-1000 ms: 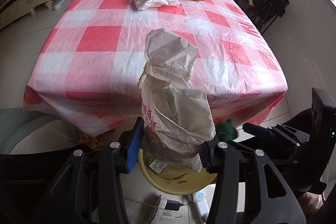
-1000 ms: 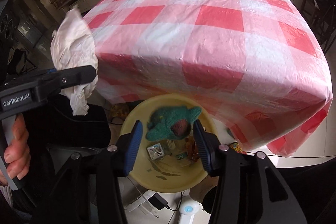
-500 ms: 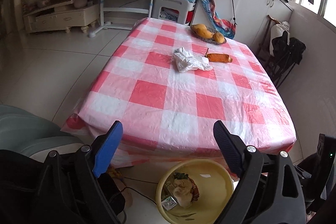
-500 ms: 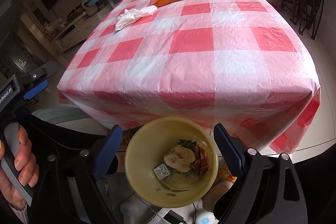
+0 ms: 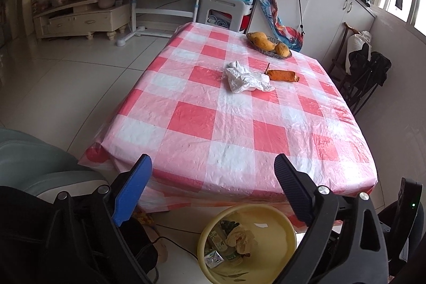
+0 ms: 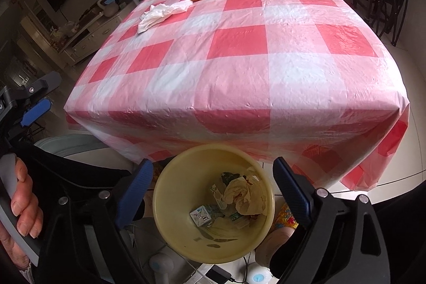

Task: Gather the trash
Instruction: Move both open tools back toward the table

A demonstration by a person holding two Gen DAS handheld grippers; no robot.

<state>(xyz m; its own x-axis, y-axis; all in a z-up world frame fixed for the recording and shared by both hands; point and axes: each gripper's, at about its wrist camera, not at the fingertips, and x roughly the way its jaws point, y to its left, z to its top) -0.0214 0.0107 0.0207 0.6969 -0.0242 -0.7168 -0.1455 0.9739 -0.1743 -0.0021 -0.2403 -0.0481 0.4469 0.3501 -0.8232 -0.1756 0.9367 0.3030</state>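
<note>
Left gripper [image 5: 213,188] and right gripper [image 6: 213,186] jaws just spread wide, nothing between them, yellow trash bin [image 6: 170,206] with crumpled paper [image 6: 246,194] directly below, white tissue [image 5: 247,80] on the checked surface [image 5: 226,129] far ahead.

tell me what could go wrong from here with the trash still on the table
1. The crumpled white wrapper lies touching the orange peel; a grab may drag or miss one.
2. Both lie close to the fruit basket, which wide-open tongs could bump.
3. The yellow bin sits on the floor partly under the tablecloth's hanging edge, so a drop from the left tongs or right tongs might catch the cloth or miss.
</note>
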